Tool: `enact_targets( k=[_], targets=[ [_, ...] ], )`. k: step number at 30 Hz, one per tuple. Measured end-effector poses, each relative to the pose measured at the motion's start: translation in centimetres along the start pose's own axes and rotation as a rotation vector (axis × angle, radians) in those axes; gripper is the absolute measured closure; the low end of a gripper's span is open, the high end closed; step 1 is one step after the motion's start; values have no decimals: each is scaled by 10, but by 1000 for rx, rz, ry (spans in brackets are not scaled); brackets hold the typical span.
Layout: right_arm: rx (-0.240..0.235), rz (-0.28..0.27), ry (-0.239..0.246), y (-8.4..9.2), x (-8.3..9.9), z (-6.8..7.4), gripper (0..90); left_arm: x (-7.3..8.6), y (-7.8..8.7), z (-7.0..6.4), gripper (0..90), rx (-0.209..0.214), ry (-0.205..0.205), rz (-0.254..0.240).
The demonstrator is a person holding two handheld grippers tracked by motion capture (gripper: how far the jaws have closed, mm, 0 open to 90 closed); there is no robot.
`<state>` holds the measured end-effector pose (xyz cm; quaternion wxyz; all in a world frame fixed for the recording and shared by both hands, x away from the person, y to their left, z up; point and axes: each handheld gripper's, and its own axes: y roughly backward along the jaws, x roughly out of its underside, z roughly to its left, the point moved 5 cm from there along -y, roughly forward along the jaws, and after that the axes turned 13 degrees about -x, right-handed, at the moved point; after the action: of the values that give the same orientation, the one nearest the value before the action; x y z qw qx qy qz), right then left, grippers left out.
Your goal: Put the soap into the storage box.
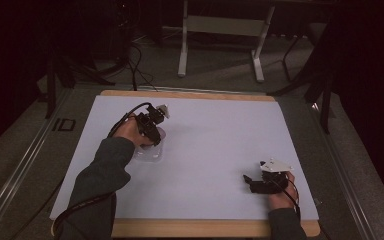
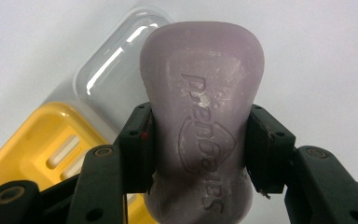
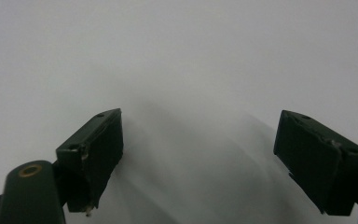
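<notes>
- The soap bar (image 2: 202, 121), pale purple with a raised logo on its face, sits upright between my left gripper's (image 2: 200, 149) two jaws; both pads press on its narrowed waist, so the grasp is firm.
- The bar's broad rounded end rises well beyond the jaw tips, and its lower end drops below them toward the gripper body.
- Behind the bar and off to the left of the jaws I see the soap dish: a yellow tray (image 2: 42, 144) with slotted drain holes, and a clear lid (image 2: 107, 70) lying just beyond it, the two touching along one edge.
- In the high view my left gripper (image 1: 152, 131) hangs over that clear dish (image 1: 149, 152) on the white mat (image 1: 210, 150); whether the bar touches it I cannot tell.
- My right gripper (image 3: 198, 154) has its jaws spread wide, nothing between them but bare white mat.
- In the high view the right gripper (image 1: 249, 179) rests low on the mat, well apart from the left one.
</notes>
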<state>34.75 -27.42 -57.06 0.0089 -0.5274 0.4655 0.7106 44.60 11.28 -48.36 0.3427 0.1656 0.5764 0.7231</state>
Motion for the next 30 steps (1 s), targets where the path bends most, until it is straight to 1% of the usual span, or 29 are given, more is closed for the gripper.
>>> enact_targets(
  k=[3,14,19,21,24,25,26,27,30],
  targets=[
    [1,0,0,0,0,0,154,1,-1,3,499,-4,20,-2],
    [2,-7,-5,1,0,0,154,6,-1,9,499,-4,42,5],
    [2,-12,-7,1,0,-1,154,7,0,12,499,-3,68,6],
    [2,-13,-7,1,0,-1,154,8,1,14,499,-4,82,-1],
    [2,-13,-7,1,0,-1,154,9,2,16,499,-7,83,-2],
    [2,-12,-7,1,0,-1,154,10,3,17,499,-8,86,0],
    [2,-12,-8,1,0,-1,154,11,3,17,499,-9,97,-4],
    [2,-13,-8,1,0,-1,154,11,3,18,499,-9,92,-2],
    [2,-13,-7,1,0,-1,153,14,2,20,499,-14,99,-2]
  ],
)
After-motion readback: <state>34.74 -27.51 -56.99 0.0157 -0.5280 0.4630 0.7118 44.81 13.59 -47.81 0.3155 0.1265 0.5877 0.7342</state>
